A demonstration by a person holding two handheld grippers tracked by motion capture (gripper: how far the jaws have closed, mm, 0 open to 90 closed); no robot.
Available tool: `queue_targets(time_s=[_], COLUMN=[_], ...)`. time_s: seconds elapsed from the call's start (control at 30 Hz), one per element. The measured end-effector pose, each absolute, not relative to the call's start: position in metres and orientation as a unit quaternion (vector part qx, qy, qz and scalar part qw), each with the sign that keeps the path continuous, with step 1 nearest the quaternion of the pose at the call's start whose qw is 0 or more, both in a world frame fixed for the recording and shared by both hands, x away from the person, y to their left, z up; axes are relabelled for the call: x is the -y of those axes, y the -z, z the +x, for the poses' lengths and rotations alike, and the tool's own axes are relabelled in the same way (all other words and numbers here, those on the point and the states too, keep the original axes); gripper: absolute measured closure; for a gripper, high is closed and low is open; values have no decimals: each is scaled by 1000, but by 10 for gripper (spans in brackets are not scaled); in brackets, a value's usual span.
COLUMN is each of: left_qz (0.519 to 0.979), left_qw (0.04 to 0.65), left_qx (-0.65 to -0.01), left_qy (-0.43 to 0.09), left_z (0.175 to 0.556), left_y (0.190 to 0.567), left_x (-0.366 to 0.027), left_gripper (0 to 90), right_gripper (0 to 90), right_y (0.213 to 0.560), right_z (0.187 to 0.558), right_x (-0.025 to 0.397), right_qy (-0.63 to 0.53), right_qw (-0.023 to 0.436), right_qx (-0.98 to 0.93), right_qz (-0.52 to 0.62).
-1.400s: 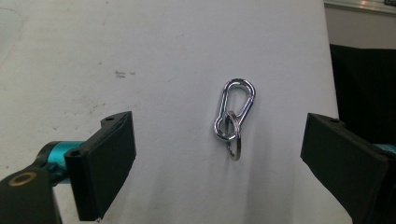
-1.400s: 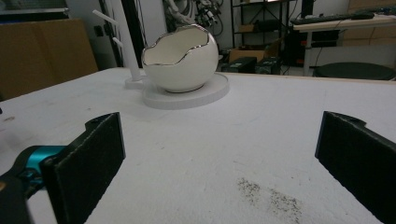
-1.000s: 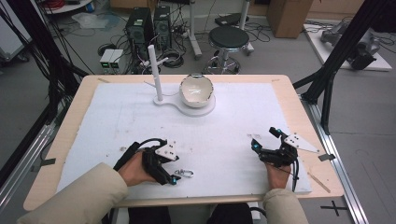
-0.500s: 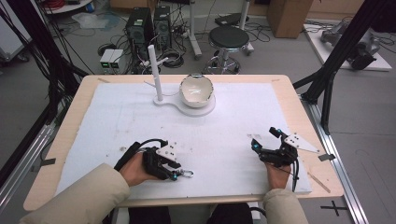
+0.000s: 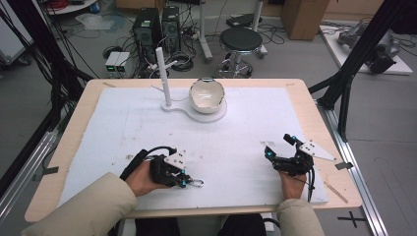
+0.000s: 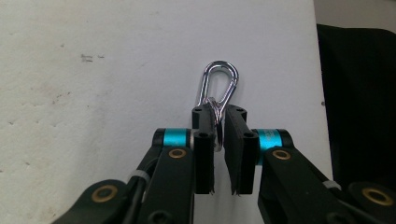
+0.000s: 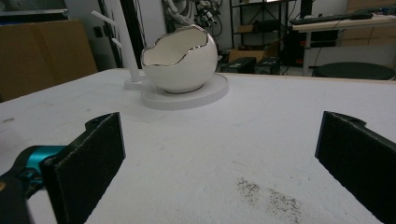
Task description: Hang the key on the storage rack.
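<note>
While the left gripper (image 5: 186, 181) lies low at seven o'clock on the white mat (image 5: 246, 147), its jaws are clenched on a silver carabiner (image 6: 218, 88) by the ring at its base, the clip jutting toward the mat's near edge. At five o'clock the right gripper (image 5: 280, 151) rests with jaws spread wide, facing the egg-shaped bowl (image 7: 180, 58) on its white stand (image 5: 169, 105) at twelve o'clock.

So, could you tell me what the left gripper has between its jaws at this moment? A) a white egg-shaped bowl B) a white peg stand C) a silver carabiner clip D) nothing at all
C: in the left gripper view the left gripper has its jaws closed on the lower end of a silver carabiner clip, whose loop sticks out over the white table cover.
</note>
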State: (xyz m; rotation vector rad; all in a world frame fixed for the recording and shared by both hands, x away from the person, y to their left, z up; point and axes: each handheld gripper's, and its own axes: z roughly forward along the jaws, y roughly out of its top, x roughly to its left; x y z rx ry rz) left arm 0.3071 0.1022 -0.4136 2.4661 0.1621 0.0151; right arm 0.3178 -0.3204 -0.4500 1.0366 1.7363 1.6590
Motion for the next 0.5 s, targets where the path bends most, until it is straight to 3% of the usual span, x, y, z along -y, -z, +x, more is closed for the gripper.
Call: queue_targets(time_s=[0.5], left_qz=[940], left_qw=[331], left_qx=[-87], left_qy=[3], left_z=[309], left_y=[413], left_x=[-103], left_gripper=[883], right_gripper=[5], right_y=[450], right_z=[318], right_x=[320], right_qy=[-613], right_qw=[258], right_qx=[-639], right_qz=[386])
